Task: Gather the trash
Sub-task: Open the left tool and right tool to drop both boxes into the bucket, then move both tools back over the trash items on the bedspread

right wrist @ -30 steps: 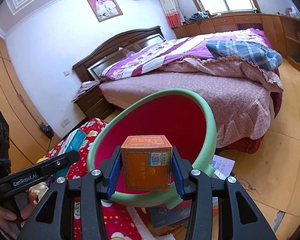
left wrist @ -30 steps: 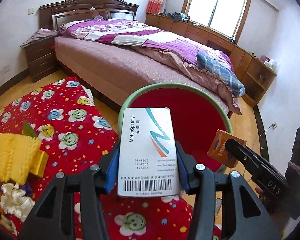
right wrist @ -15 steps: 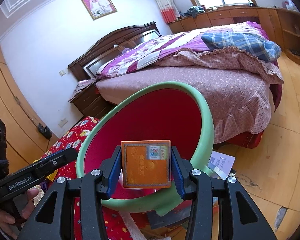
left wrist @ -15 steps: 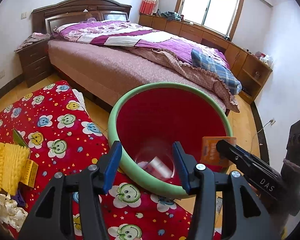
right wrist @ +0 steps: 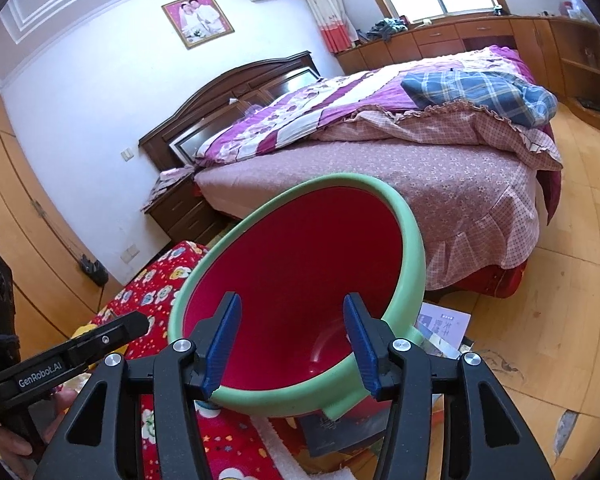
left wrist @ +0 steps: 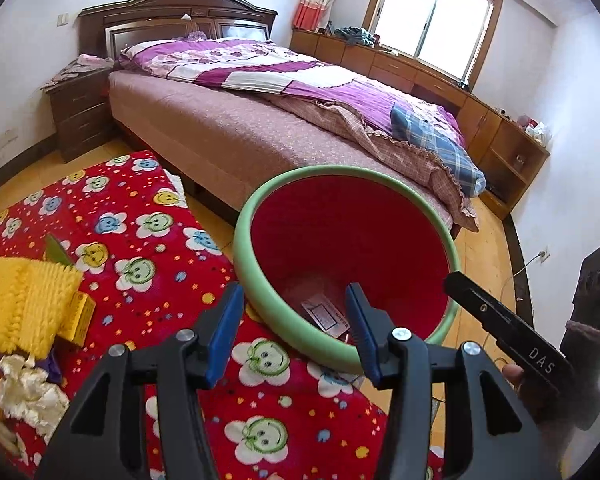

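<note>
1. Bin point(left wrist: 260, 292): round, smooth, red inside with a green rim, standing at the edge of a red blanket point(left wrist: 148, 248) with smiley flowers.
2. Only the left view shows the white box point(left wrist: 326, 314) lying flat at the bottom of the bin, and a fuzzy yellow cloth point(left wrist: 24, 300) on the blanket.
3. Only the right view shows paper booklets point(right wrist: 444, 326) on the wood floor by the bin.
4. The left gripper point(left wrist: 294, 330) and the right gripper point(right wrist: 292, 340) both gape wide over the bin, holding nothing.

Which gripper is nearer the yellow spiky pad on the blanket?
Left. The left gripper hangs over the blanket edge beside the red bin, with the yellow spiky pad just to its left. The right gripper sits on the bin's far side.
</note>
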`<state>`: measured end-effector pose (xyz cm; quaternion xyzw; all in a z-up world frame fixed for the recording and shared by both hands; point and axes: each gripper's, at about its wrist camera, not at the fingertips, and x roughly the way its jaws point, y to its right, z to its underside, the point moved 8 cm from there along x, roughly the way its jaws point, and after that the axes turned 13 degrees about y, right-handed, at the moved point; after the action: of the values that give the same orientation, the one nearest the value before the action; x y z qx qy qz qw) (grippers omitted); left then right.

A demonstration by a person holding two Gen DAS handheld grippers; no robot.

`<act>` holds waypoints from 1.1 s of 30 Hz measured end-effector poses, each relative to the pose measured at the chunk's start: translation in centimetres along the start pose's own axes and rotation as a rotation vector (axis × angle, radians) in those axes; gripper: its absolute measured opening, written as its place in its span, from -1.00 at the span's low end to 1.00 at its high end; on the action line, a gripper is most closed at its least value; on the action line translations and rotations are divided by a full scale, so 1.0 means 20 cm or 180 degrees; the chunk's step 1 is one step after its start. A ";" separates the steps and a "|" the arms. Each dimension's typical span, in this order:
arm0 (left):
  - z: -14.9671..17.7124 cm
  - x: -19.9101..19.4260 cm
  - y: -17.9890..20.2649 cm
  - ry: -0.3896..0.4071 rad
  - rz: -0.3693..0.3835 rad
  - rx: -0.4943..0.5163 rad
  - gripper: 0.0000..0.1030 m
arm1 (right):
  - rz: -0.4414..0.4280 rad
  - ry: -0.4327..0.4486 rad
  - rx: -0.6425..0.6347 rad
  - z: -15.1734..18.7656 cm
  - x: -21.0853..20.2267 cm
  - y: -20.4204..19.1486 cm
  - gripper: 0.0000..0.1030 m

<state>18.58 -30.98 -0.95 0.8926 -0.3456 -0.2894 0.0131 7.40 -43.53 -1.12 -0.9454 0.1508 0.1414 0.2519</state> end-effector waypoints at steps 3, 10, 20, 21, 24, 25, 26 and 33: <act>0.00 -0.06 -0.02 0.0031 -0.0013 -0.0035 0.03 | -0.0017 0.0007 0.0003 0.00 -0.02 -0.02 0.06; -0.01 -0.19 -0.06 0.0103 -0.0105 -0.0084 0.03 | -0.0101 -0.0012 -0.0014 0.02 -0.08 -0.10 0.06; 0.00 -0.40 -0.18 0.0229 -0.0275 -0.0199 0.03 | -0.0254 -0.0078 -0.0108 0.07 -0.15 -0.25 0.06; 0.00 -0.42 -0.19 0.0244 -0.0287 -0.0217 0.03 | -0.0269 -0.0083 -0.0120 0.07 -0.16 -0.27 0.06; 0.01 -0.47 -0.23 0.0277 -0.0332 -0.0261 0.03 | -0.0309 -0.0099 -0.0152 0.09 -0.18 -0.31 0.06; 0.02 -0.49 -0.25 0.0286 -0.0355 -0.0273 0.03 | -0.0322 -0.0109 -0.0162 0.09 -0.18 -0.33 0.06; 0.02 -0.52 -0.27 0.0298 -0.0386 -0.0291 0.03 | -0.0340 -0.0122 -0.0172 0.10 -0.19 -0.34 0.06; 0.06 -0.64 -0.39 0.0347 -0.0549 -0.0380 0.03 | -0.0476 -0.0194 -0.0232 0.16 -0.21 -0.46 0.07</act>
<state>15.15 -16.87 2.79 0.9310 -0.2484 -0.2605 0.0601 6.17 -33.41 1.64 -0.9579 0.0667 0.1563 0.2316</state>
